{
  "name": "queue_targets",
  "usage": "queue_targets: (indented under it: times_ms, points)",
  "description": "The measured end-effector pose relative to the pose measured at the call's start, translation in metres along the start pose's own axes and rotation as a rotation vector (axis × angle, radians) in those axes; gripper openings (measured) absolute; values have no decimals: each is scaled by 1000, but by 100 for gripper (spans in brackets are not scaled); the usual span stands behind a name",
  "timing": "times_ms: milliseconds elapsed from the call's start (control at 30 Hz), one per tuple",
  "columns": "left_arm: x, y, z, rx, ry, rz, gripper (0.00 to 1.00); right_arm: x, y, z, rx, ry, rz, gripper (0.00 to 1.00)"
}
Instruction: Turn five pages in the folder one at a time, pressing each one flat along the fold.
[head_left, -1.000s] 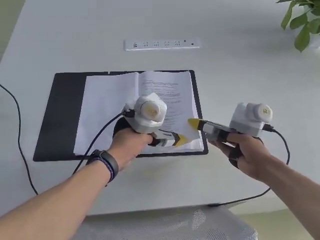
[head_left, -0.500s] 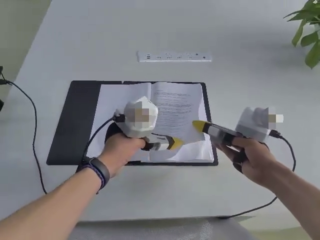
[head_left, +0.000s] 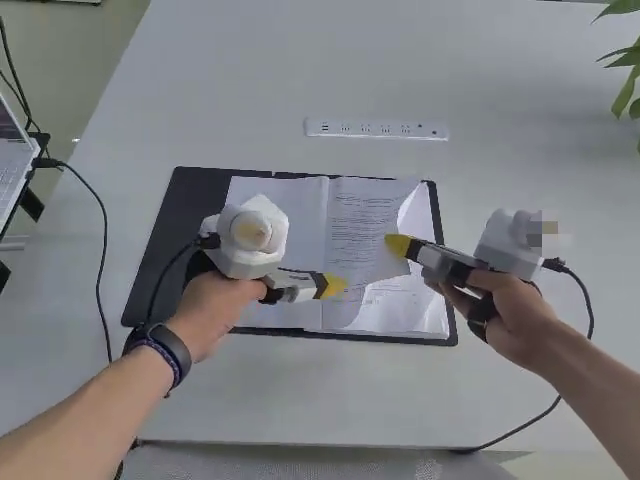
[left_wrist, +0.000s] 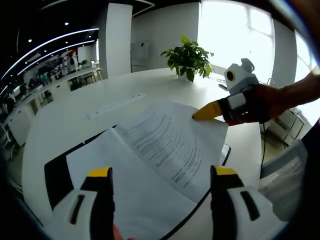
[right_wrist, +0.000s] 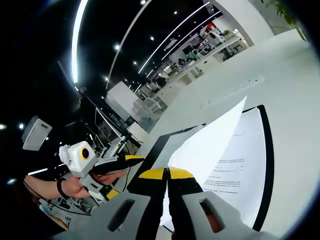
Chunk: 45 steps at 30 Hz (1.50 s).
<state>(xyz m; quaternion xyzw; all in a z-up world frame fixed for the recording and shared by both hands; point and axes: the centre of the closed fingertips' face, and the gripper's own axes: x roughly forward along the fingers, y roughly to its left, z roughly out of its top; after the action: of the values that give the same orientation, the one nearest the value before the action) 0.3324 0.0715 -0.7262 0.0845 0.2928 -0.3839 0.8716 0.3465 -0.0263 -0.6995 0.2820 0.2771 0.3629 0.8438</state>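
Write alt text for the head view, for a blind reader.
The right claw pinches the edge of a printed page, raised off an open black folder on a white table. The left claw hovers open over the folder.

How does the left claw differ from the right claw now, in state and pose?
The left claw is open, jaws wide apart, gripping nothing; the right claw is shut on the printed page. The left claw points across the lower middle of the folder; the right claw comes in from the right side, holding that page raised. Both have yellow tips.
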Motion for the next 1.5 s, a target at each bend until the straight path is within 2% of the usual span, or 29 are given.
queue_targets:
  times_ms: [333,400,700,1067,1500]
  points:
    - [-36,30,-14,-39,-17,69,79,22,25,-3,-34,25,56,0]
    - [-42,34,-16,-56,-24,84,80,27,36,-6,-45,36,68,0]
    - [-64,49,-28,-85,-36,122,80,48,60,-4,-80,59,125,0]
    - [-86,62,-39,-114,-51,164,80,74,95,-17,-94,94,176,0]
    - [-106,64,-54,-144,-59,195,80,106,123,-34,-89,146,228,0]
